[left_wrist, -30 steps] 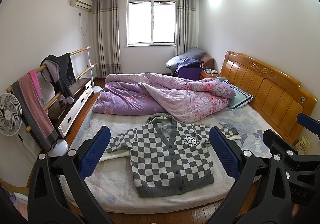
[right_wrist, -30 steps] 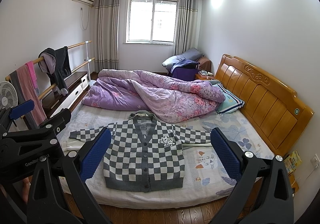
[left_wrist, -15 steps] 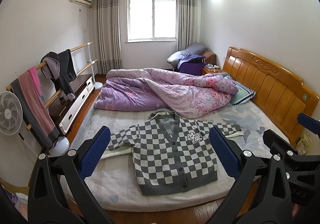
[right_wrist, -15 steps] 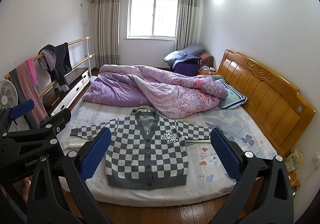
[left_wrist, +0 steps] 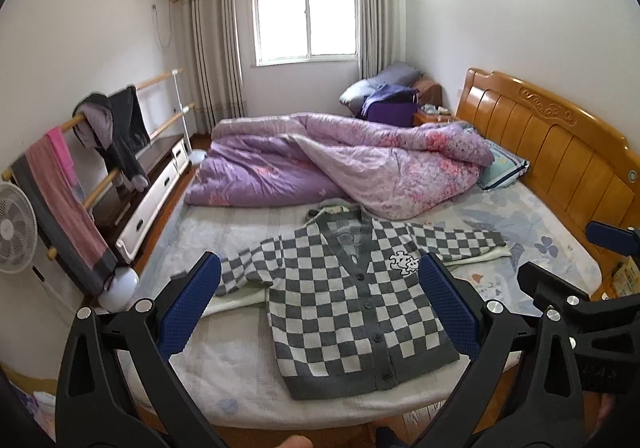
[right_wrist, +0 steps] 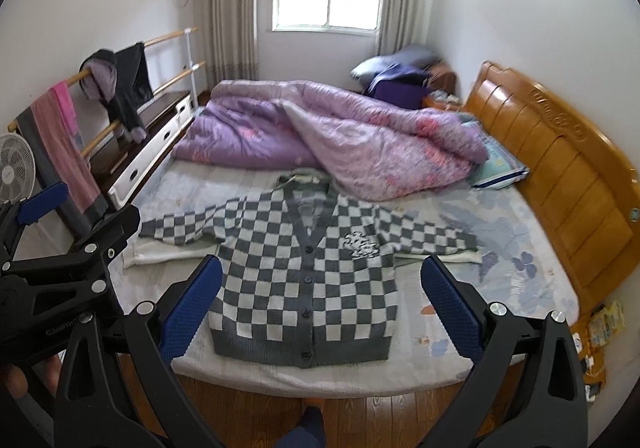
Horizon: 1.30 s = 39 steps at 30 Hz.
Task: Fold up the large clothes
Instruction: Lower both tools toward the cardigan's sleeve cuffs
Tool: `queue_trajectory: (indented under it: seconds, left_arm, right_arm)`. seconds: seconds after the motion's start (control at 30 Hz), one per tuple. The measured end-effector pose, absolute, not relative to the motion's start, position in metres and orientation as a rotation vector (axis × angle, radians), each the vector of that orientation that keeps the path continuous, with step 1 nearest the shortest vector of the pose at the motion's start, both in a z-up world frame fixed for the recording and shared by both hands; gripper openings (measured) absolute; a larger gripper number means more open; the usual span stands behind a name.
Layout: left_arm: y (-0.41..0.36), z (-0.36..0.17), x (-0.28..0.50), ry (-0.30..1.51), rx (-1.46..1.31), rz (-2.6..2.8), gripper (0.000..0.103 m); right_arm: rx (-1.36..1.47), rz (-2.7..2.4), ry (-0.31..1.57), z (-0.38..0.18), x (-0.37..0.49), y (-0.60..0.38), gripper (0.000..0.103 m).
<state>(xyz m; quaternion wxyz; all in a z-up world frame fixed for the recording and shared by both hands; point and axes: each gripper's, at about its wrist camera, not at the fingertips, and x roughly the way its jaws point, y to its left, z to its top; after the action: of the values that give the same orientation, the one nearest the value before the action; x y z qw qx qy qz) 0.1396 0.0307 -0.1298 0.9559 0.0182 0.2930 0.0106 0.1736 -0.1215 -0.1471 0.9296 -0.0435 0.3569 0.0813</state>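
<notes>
Left gripper (left_wrist: 320,302): jaws wide apart, nothing between the blue pads (left_wrist: 188,308), held in the air off the near edge of the bed (left_wrist: 248,372). Right gripper (right_wrist: 322,306): jaws likewise spread, holding nothing, also clear of the mattress.

Checked cardigan (left_wrist: 352,308) lies flat and buttoned on the bed, hem toward the grippers, both sleeves spread sideways. Left wrist view: its body sits between the two jaws and slightly beyond them; one sleeve runs behind the left-hand pad, the other passes above the right-hand pad. Right wrist view: cardigan (right_wrist: 304,280) fills the gap between the jaws, hem just past the tips.

Beyond the cardigan, past the jaws: crumpled purple quilt (left_wrist: 340,163), its edge touching or just covering the collar; cannot tell which. Pillow (left_wrist: 502,167) beside the wooden headboard (left_wrist: 560,163), outside the right-hand jaw. Outside the left-hand jaw: drying rack (left_wrist: 100,183) hung with clothes, white fan (left_wrist: 14,228), low drawer cabinet (left_wrist: 148,191) with drawers shut, contents not visible.

Against the frame a second back: both cameras tilted down and closer, cardigan larger and lower between the jaws, floorboards (right_wrist: 360,412) and the person's foot (right_wrist: 308,424) now in the right wrist view. Jaw spread unchanged. Cardigan has not shifted on the bed
</notes>
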Motion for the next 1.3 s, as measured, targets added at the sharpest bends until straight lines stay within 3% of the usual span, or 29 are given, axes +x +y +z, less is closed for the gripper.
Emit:
queue_trajectory:
  seconds: [0.33,0.7,0.93,1.3]
  left_arm:
    - [0.036,-0.208,0.297,0.785,0.030,0.107,0.098]
    - [0.120,-0.308,0.404,0.984,-0.269,0.185,0.098]
    - [0.227,-0.389,0.442,1.051,-0.551,0.233,0.098]
    - [0.497,-0.536,0.457,1.019,-0.977,0.591,0.098]
  right_arm:
    - [-0.151,0.337,0.878,-0.229,0.339,-0.108,0.096]
    - [-0.188,0.447,1.069,-0.327,0.462,-0.059,0.095]
    - [-0.209,0.394,1.194,-0.397,0.515,-0.008,0.095]
    - [-0.207,0.337,1.279,-0.505,0.587,0.097,0.095]
